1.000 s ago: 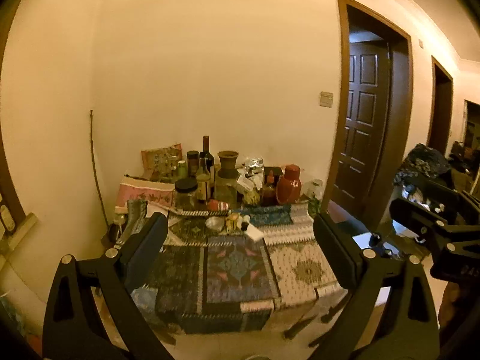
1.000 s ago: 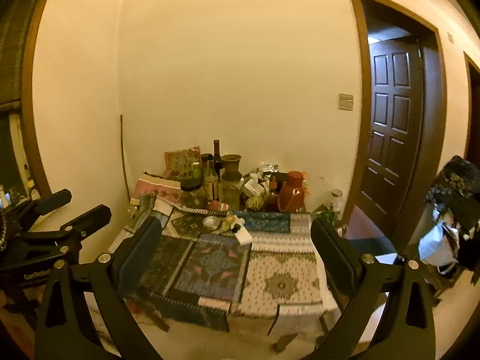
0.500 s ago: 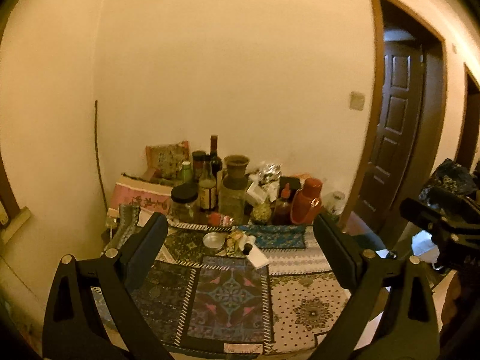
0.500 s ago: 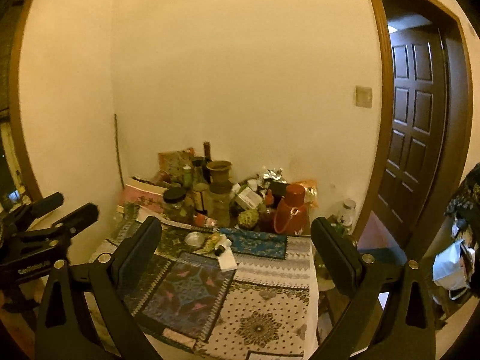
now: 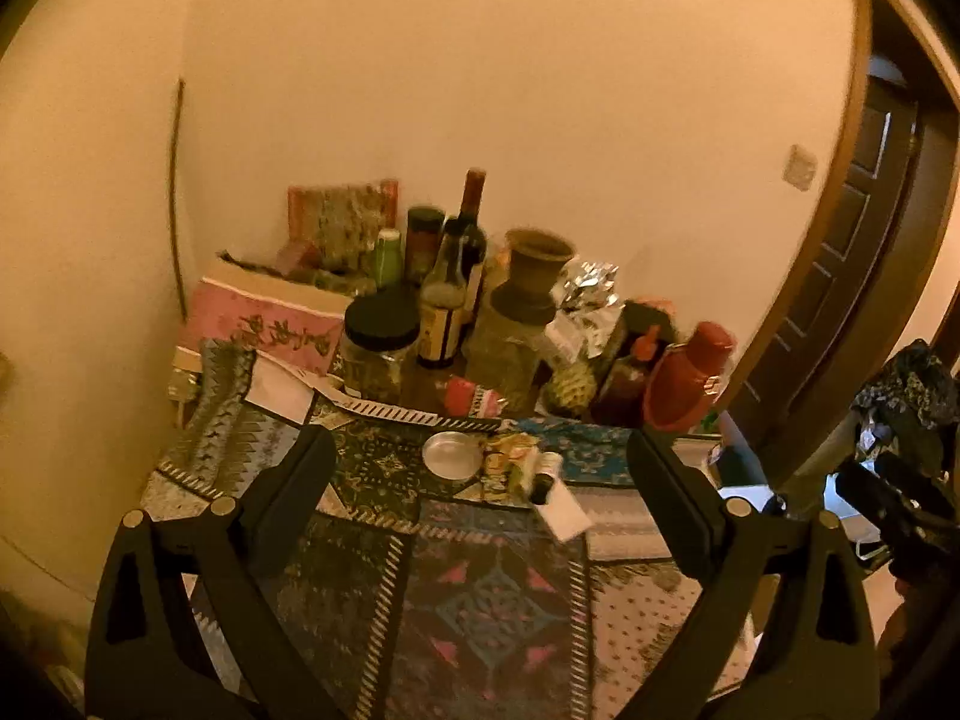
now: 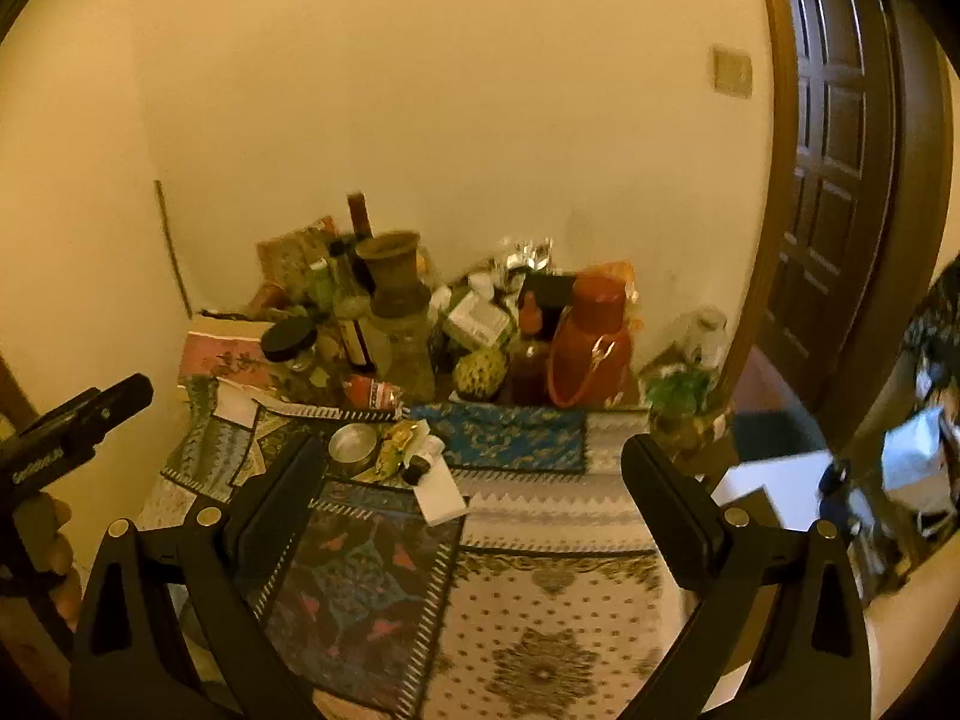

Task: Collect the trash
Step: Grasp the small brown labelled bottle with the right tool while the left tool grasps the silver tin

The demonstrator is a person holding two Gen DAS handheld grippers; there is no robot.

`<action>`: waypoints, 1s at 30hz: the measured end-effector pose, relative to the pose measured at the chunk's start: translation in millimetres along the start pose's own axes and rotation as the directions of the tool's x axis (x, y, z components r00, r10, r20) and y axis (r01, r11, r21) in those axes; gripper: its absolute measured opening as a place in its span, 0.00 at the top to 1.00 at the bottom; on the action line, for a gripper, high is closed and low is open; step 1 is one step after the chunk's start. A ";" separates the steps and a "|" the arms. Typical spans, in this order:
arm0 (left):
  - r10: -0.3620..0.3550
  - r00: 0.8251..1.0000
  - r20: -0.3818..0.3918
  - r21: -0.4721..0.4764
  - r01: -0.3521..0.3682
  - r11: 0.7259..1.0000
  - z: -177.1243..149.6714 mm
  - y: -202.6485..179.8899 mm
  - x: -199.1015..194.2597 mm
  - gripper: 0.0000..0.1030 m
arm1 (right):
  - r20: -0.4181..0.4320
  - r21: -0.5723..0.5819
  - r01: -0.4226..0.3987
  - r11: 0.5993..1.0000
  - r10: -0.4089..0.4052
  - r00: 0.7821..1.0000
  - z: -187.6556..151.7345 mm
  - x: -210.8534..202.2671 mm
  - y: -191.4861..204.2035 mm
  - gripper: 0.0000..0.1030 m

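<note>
A small cluster of litter lies mid-table on the patterned cloth: a crumpled yellow wrapper (image 5: 504,465) (image 6: 396,450), a small dark-capped bottle (image 5: 546,474) (image 6: 420,462), a white paper slip (image 5: 564,516) (image 6: 441,495) and a round metal lid (image 5: 451,455) (image 6: 353,443). My left gripper (image 5: 480,504) is open and empty, above the table's near half. My right gripper (image 6: 474,498) is open and empty, at about the same distance. Each gripper shows at the edge of the other's view.
Bottles, jars, a brown vase (image 5: 531,276), a red thermos (image 5: 684,378) (image 6: 591,342), foil and boxes crowd the table's back along the wall. A dark door (image 6: 840,168) stands open at right. Bags (image 5: 912,396) hang at far right.
Both grippers have moved forward and closer to the table, now looking down on it more; the litter cluster appears larger. Both jaws stayed open.
</note>
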State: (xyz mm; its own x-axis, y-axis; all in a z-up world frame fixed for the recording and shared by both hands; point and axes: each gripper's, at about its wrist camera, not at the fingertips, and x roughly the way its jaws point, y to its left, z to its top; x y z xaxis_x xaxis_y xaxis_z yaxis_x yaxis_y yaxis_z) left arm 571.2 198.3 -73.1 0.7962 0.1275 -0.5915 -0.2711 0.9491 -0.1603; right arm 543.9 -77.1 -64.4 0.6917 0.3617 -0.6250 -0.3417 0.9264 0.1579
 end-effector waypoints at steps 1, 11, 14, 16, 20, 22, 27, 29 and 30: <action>0.005 1.000 -0.026 0.005 -0.005 1.000 5.6 10.3 20.0 0.05 | -0.023 0.012 0.021 1.000 -0.021 1.000 2.0 15.3 6.7 0.04; 0.034 0.976 -0.215 0.080 -0.017 0.997 0.6 60.6 166.0 0.07 | -0.225 0.080 0.075 0.994 -0.055 0.973 -2.5 158.5 36.9 0.04; 0.017 0.961 -0.277 0.104 0.013 0.995 -13.8 65.5 210.7 0.20 | -0.289 0.096 0.081 0.992 -0.050 0.956 -13.4 204.1 42.4 0.13; 0.010 0.948 -0.319 0.117 0.029 0.993 -22.5 66.5 233.1 0.29 | -0.345 0.103 0.078 0.992 -0.038 0.938 -22.2 231.8 44.6 0.29; -0.033 0.913 -0.407 0.106 0.083 0.991 -40.2 68.8 278.9 0.57 | -0.403 0.159 0.069 0.985 0.001 0.915 -34.8 270.0 43.9 0.45; -0.057 0.899 -0.433 0.083 0.103 0.991 -46.3 71.0 294.8 0.66 | -0.412 0.203 0.064 0.977 0.026 0.911 -39.7 283.2 40.7 0.52; -0.109 0.874 -0.473 0.020 0.134 0.991 -54.1 76.1 322.9 0.79 | -0.432 0.230 0.084 0.970 0.024 0.902 -46.2 306.4 37.4 0.63; -0.110 0.872 -0.477 0.018 0.134 0.991 -56.4 76.1 330.4 0.81 | -0.442 0.225 0.088 0.970 0.021 0.897 -48.0 314.0 37.4 0.63; -0.104 0.872 -0.478 0.022 0.131 0.991 -57.1 76.0 333.3 0.83 | -0.450 0.223 0.089 0.971 0.021 0.893 -49.2 317.8 37.6 0.63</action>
State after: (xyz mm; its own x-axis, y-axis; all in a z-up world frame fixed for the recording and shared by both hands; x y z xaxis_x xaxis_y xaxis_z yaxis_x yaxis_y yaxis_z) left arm 785.1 296.5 -327.6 0.4639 -0.1256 -0.8769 -0.1525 0.9638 -0.2187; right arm 719.6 67.5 -294.7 0.3243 0.2955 -0.8986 -0.1280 0.9549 0.2678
